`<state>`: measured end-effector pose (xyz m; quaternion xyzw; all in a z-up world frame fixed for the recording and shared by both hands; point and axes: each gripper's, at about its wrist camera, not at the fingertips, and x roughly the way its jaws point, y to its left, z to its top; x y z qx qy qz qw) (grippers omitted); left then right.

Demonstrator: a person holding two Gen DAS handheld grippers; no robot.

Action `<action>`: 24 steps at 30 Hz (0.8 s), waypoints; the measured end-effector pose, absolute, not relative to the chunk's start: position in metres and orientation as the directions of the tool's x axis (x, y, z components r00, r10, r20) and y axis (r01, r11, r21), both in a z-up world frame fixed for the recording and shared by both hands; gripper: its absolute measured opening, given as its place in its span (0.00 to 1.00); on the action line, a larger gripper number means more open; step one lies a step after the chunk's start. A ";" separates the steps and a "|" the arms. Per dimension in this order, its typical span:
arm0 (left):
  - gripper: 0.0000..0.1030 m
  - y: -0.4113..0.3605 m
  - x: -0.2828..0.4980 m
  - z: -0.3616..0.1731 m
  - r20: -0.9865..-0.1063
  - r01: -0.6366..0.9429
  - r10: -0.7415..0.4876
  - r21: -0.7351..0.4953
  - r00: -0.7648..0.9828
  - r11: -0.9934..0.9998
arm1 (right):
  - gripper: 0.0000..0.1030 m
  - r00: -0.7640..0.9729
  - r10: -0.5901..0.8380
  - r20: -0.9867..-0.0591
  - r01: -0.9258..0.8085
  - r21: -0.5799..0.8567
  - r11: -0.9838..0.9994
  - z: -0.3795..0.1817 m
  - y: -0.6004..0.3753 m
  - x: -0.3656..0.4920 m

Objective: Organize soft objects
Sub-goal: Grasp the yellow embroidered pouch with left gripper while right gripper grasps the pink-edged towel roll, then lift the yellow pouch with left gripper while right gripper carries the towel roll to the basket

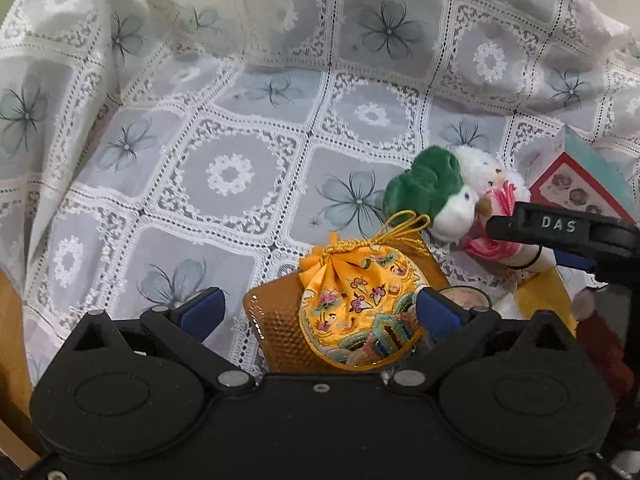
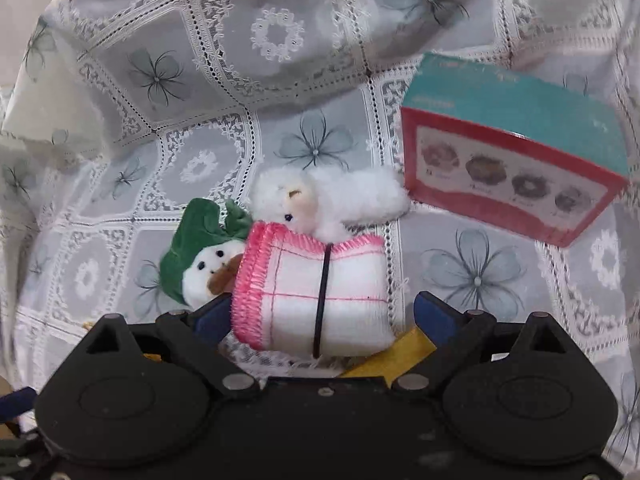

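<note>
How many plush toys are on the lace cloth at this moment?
2. The green-hooded plush lies left of the rolled towel; the fluffy white plush lies just behind that towel. Others may be hidden outside both views.

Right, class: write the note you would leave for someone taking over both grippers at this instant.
Left gripper: open, over the yellow embroidered pouch, which lies on an amber tray.
Right gripper: open, straddling the rolled pink-edged towel; not gripped.
Green-hatted plush and white fluffy plush lie touching behind the towel; doughnut box to their right.
Done: nothing visibly sorted.
Left: grasp and place every soft item.
</note>
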<state>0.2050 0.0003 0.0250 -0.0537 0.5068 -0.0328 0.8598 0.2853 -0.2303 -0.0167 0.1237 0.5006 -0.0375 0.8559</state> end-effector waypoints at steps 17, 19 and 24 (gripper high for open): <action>0.98 -0.018 0.223 -0.006 -0.894 -0.001 -0.158 -0.175 0.418 0.985 | 0.75 0.513 0.105 -0.852 0.165 0.218 0.962 -0.020 -0.239 0.287; 0.98 -0.017 0.225 -0.011 -0.898 -0.001 -0.162 -0.178 0.410 0.984 | 0.75 0.518 0.105 -0.849 0.164 0.218 0.962 -0.020 -0.240 0.287; 0.97 -0.021 0.228 -0.011 -0.905 0.011 -0.142 -0.151 0.401 0.989 | 0.75 0.540 0.094 -0.836 0.162 0.213 0.964 -0.016 -0.240 0.283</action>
